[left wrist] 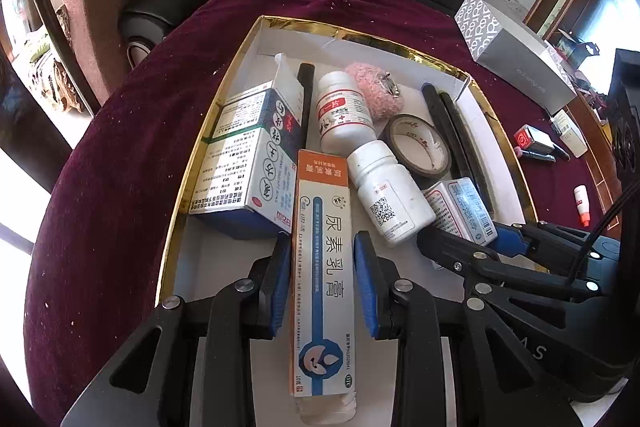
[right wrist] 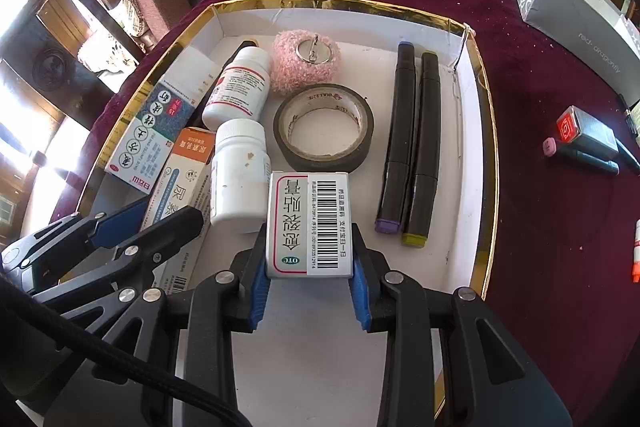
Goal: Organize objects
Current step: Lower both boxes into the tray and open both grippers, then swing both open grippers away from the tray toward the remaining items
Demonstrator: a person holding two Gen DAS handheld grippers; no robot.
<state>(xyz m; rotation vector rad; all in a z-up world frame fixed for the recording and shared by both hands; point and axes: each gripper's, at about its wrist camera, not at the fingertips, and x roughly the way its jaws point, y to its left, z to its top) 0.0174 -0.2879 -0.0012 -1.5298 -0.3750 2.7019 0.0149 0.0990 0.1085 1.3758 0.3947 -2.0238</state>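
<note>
Left gripper (left wrist: 322,279): we see it closed on the long white and orange ointment carton (left wrist: 322,267), its blue pads against the two long sides, low over the tray.
Right gripper (right wrist: 309,277): it holds the small white medicine box with a barcode label (right wrist: 309,225) by its near end only.
Where the things are: both boxes hang inside the shallow white cardboard tray with gold rim (right wrist: 486,131), which lies on the bench under a dark red velvet cloth (right wrist: 540,207).
Risk of collision: the two grippers work just beside each other, so we think one finger may strike the other if both descend together.
Risk of rolling: the white plastic pill bottle with a QR code (left wrist: 386,191) lies on its side between the two boxes; a push from either one could send it into the roll of dark tape (right wrist: 324,127).
Risk of slip: the small box is pinched near its edge, so it may tilt when it touches the floor of the tray.
Risk of crowding: the blue and white medicine carton (left wrist: 244,163) is close on the left, and the ointment carton may land on top of it.
</note>
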